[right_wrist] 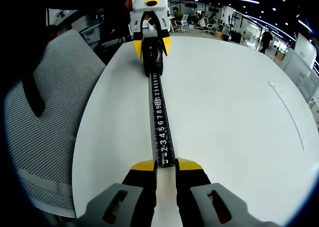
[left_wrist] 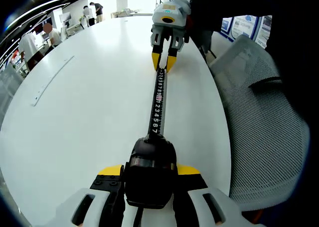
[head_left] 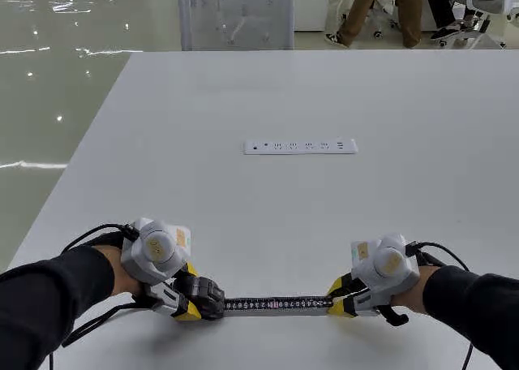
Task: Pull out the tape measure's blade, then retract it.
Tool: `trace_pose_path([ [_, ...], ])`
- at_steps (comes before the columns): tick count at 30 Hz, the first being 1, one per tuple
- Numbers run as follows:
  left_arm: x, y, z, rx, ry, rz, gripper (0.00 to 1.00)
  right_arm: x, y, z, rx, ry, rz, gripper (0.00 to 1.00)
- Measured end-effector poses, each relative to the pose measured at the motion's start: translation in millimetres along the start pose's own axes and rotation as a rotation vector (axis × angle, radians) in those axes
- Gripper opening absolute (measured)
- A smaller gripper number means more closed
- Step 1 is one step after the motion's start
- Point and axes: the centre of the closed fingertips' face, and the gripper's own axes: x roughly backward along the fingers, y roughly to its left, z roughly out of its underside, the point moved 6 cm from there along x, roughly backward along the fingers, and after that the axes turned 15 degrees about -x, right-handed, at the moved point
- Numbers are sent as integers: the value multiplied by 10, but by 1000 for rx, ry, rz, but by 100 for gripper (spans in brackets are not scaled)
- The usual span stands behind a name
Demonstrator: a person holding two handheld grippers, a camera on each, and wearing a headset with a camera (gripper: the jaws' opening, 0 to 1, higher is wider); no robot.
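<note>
Head view: my left gripper [head_left: 192,295] clamps the case [head_left: 207,297] near the front edge of the table [head_left: 284,216]. My right gripper [head_left: 337,299] pinches the tip of the blade [head_left: 277,304], which lies stretched flat between them.

Left gripper view: jaws pressed against both sides of the case; blade runs out to the other gripper.

Right gripper view: jaws narrowed onto the blade's end, numbers legible along it.

Reckon the pull-out is done or close to it; retraction not yet begun.

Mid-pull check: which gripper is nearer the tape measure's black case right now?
Left. The left gripper is shut on the case itself; the right gripper pinches the far end of the blade, the whole pulled-out length away.
</note>
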Motion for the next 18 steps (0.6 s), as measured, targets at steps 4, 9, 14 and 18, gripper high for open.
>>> trace_pose_path([
  [4,-2,2,2,1,0,-1,33,47,-33,62,-8,6,8,9],
  [9,-4,4,4,3,1,-2,33,105,-40,117,-16,7,16,9],
  [14,-4,5,0,3,1,-1,33,145,-71,175,-26,11,21,9],
  [18,-4,5,-1,4,0,-1,33,171,-94,210,-27,16,27,9],
])
